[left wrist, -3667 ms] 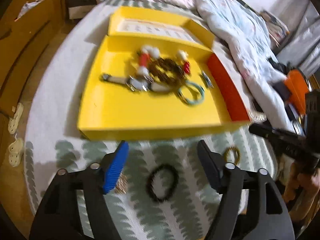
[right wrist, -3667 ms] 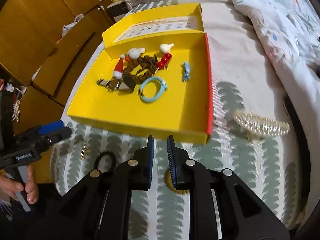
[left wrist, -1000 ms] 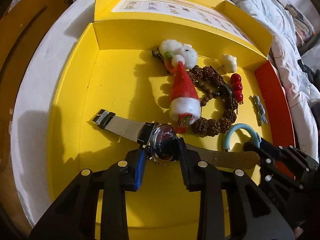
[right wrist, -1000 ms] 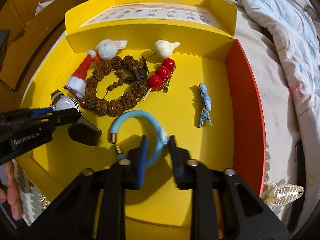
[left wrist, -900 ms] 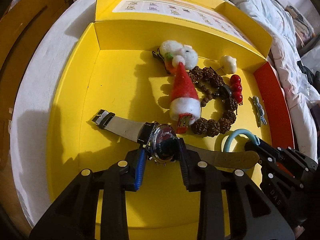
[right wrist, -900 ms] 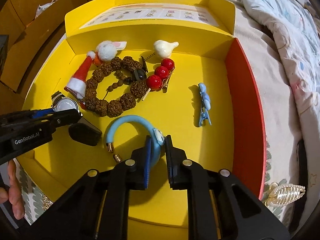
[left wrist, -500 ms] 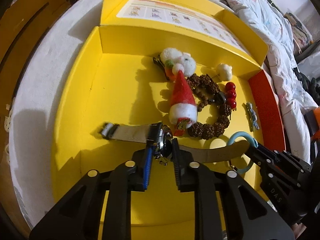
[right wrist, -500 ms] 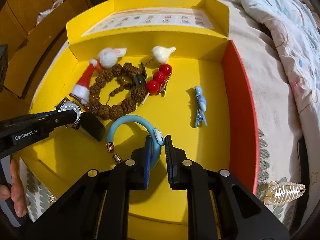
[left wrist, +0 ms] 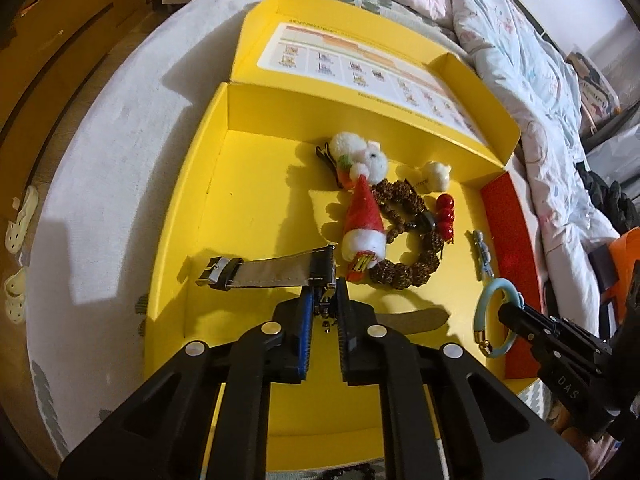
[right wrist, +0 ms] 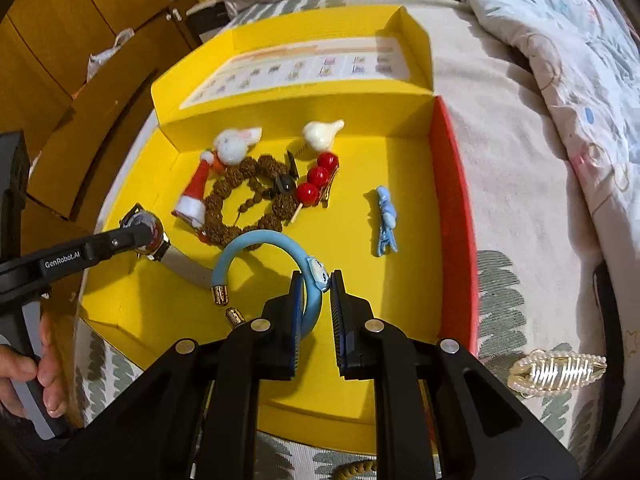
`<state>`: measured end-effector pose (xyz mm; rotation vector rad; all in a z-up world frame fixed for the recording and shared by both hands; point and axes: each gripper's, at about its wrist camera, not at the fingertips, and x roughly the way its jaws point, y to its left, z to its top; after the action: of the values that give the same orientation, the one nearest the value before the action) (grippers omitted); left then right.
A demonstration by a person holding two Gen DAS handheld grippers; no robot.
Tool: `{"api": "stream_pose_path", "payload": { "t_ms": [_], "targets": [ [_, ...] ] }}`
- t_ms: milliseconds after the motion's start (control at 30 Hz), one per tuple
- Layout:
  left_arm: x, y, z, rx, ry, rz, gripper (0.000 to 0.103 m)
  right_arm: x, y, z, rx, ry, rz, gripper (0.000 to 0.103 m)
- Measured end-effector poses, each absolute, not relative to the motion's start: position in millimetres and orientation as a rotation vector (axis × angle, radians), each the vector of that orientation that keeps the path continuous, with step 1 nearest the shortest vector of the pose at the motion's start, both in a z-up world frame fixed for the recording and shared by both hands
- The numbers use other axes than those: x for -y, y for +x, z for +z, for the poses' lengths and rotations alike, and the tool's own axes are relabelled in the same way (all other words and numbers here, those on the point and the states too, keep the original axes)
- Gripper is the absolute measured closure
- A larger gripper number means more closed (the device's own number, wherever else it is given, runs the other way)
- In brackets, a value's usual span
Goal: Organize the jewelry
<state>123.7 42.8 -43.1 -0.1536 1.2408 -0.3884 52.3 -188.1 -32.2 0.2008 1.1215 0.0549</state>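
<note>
A yellow box [left wrist: 192, 208] [right wrist: 400, 264] lies open on the bed. My left gripper [left wrist: 323, 304] is shut on a wristwatch [left wrist: 264, 274] and holds it lifted above the box floor, strap hanging; the watch face shows in the right wrist view [right wrist: 146, 228]. My right gripper [right wrist: 316, 284] is shut on a light blue bangle [right wrist: 260, 246] and holds it raised; the bangle also shows in the left wrist view [left wrist: 486, 308]. In the box lie a brown bead bracelet [right wrist: 244, 196], a Santa hat clip [left wrist: 362, 216], a white rabbit clip [right wrist: 234, 142], red berries [right wrist: 318, 178] and a blue clip [right wrist: 386, 220].
A pearl hair claw [right wrist: 558, 370] lies on the patterned bedspread right of the box. A rumpled quilt [right wrist: 560, 40] covers the right side. Wooden cabinets [right wrist: 60, 40] stand to the left. The box's open lid [left wrist: 360, 68] lies flat behind it.
Both grippers have risen. The left one lifted the watch off the box floor and turned it on edge. The right one lifted the blue bangle.
</note>
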Motion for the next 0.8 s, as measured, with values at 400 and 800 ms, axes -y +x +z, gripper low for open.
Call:
{"api": "stream_pose_path", "payload": {
  "t_ms": [400,800],
  "targets": [
    [-54,101,-3,-1.185,-0.194,-0.427,0.093,202,22,7,-1.065,0.243,0.079,0.089],
    [-96,24,41,-1.121,-0.231,-0.509,0.093,237,-50,35,-1.036,0.293,0.048,0.089]
  ]
}}
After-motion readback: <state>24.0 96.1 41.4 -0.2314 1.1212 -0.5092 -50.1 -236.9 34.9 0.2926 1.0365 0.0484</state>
